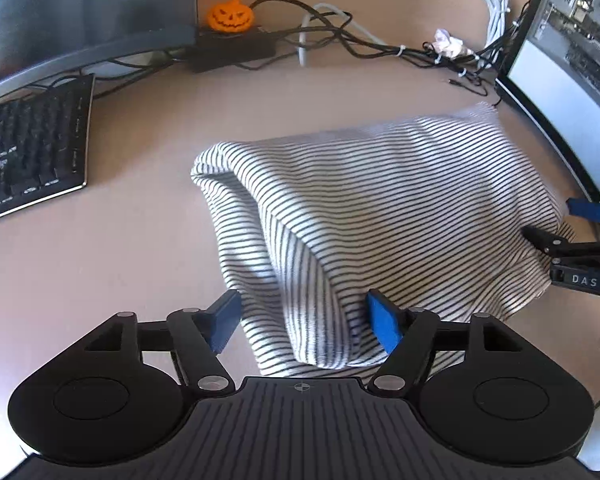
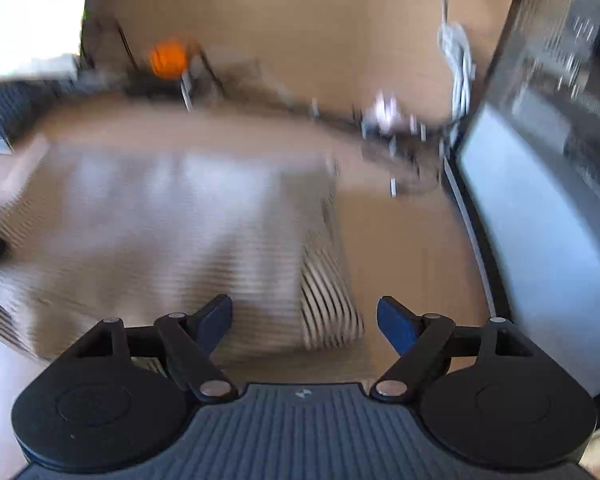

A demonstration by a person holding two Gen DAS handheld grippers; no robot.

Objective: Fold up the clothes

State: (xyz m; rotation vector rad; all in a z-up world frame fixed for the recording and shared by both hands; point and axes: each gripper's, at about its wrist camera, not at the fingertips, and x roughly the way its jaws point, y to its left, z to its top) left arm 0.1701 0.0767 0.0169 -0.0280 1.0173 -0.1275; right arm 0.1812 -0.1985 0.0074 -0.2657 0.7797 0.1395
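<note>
Both the left gripper (image 1: 304, 320) and the right gripper (image 2: 305, 322) stand spread, gripping nothing; the striped shirt's (image 1: 380, 200) bunched fold at six o'clock may slump open, or cloth may snag the cables (image 1: 340, 36) at twelve.

office desk | keyboard (image 1: 32, 148) | monitor (image 1: 572, 92) | cables (image 1: 340, 36)
</note>
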